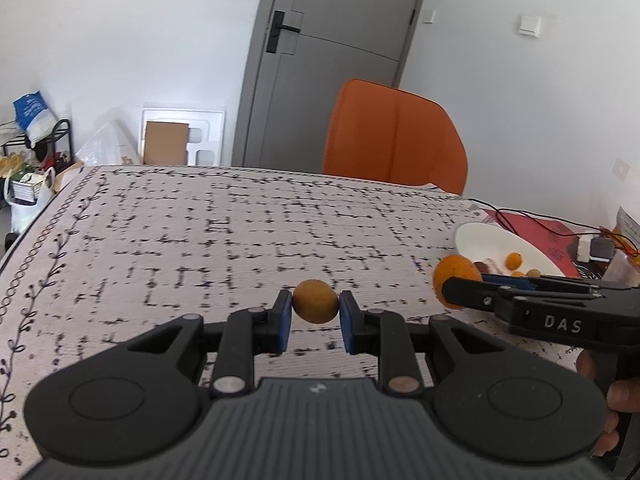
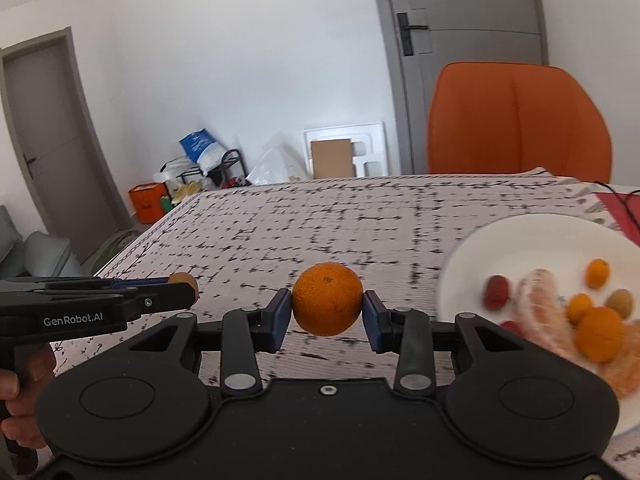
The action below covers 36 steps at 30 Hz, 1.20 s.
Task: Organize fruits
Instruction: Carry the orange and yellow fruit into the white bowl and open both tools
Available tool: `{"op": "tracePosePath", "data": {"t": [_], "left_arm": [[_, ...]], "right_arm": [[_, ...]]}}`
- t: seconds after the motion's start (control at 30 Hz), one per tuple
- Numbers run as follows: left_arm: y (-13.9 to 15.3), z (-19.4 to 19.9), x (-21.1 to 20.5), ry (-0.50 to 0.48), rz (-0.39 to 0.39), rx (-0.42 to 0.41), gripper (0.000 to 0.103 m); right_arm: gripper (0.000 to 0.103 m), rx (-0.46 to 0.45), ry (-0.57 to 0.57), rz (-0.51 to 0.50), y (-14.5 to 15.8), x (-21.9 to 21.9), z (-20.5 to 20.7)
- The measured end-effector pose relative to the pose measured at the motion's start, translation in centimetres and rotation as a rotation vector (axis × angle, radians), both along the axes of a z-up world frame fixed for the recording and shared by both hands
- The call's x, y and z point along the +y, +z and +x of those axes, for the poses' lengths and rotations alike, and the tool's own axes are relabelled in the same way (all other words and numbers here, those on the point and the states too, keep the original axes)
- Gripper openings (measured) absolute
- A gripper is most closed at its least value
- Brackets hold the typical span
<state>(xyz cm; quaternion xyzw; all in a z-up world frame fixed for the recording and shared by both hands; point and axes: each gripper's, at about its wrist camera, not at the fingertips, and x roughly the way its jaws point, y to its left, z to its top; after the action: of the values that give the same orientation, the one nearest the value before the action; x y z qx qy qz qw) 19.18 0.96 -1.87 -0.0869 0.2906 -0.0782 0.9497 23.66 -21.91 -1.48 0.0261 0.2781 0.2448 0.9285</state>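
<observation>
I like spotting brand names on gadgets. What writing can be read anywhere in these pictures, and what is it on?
"DAS": white letters on the side of the right gripper, in the left camera's view.
"GenRobot.AI": white letters on the side of the left gripper, in the right camera's view.
Blue and white bag on the floor: its print is too small to read.
Nothing else readable.

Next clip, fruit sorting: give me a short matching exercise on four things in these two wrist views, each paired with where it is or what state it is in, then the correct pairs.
Column one:
1. orange
2. small yellowish fruit
3. white plate
4. orange chair

Column two:
A. behind the far edge of the table
B. on the table, holding several fruits
C. gripped in the left gripper
D. gripped in the right gripper

Pairs: 1-D, 2-C, 3-B, 4-A
</observation>
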Motion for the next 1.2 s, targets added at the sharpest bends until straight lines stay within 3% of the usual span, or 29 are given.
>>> {"op": "tracePosePath", "data": {"t": [0.9, 1.0, 1.2], "left_arm": [[0.8, 2.1, -9.2, -0.188, 0.020, -0.024, 0.024], [1.0, 2.4, -10.2, -0.209, 0.021, -0.027, 0.024], [1.1, 2.8, -12.1, -0.253, 0.020, -0.032, 0.024]], "right_arm": [[0.037, 0.000, -0.231, 0.031, -0.5, -10.5, -2.9], [0.049, -0.001, -0.256, 0.033, -0.7, -11.3, -2.9], [0.051, -0.009, -0.290, 0.034, -0.6, -12.7, -3.7]]}}
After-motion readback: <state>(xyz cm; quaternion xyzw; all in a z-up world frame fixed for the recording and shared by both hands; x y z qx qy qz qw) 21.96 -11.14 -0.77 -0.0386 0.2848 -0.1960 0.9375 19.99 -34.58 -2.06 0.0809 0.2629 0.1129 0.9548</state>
